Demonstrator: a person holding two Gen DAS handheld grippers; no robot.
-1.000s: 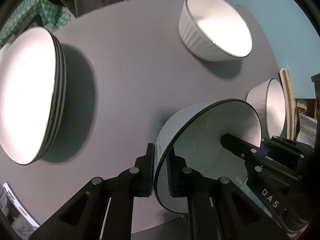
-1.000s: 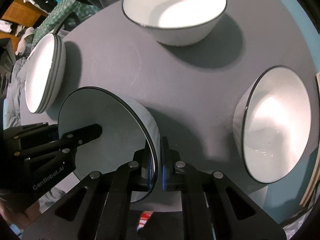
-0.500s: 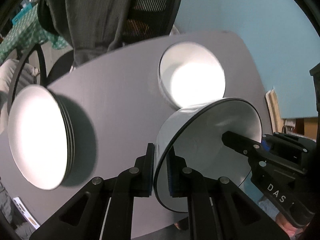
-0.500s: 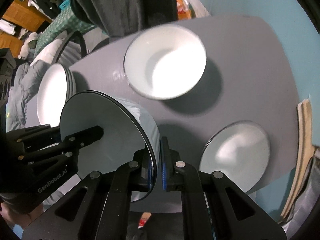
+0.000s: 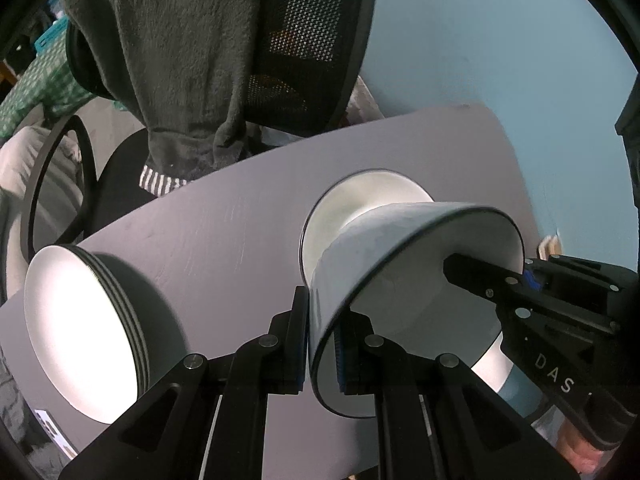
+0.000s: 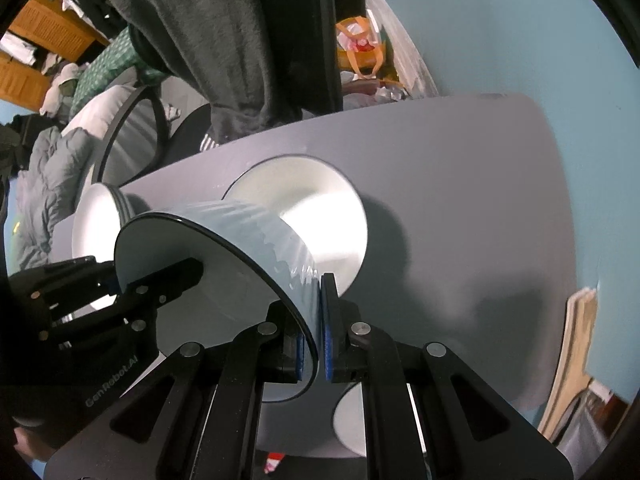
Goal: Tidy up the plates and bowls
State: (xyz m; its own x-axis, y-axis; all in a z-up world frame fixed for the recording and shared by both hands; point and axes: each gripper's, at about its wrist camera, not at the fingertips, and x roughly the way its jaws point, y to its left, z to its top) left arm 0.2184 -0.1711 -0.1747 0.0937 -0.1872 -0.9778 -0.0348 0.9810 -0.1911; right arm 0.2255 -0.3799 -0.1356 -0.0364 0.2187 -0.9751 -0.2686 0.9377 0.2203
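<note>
Held bowl: a white ribbed bowl (image 5: pixel 408 276) with a dark rim, tipped on its side and lifted clear of the grey table (image 5: pixel 224 240); both tools carry it between them.
Left gripper (image 5: pixel 322 340): clamped on the bowl's near wall, one blue pad outside, one inside, at about 6 o'clock in the left wrist view.
Right gripper (image 6: pixel 314 334): clamped on the opposite wall of the same bowl, pads either side of the rim, at 6 o'clock in its own view; it shows at 4 o'clock in the left wrist view, reaching into the bowl's mouth.
Second bowl (image 6: pixel 316 208): white, dark-rimmed, standing on the table just behind the held bowl, partly hidden by it.
Plate stack (image 5: pixel 84 328): white plates with dark rims, on the table at 8 o'clock in the left wrist view, well apart from the bowls.
Third bowl (image 6: pixel 350 420): only a white edge shows at 6 o'clock in the right wrist view, behind the gripper's arms.
Office chair (image 5: pixel 316 44): black mesh back at 12 o'clock, beyond the table's far edge, with a dark grey garment (image 5: pixel 180 60) draped over it.
Wall (image 5: pixel 500 40): pale blue, from 1 to 3 o'clock.
</note>
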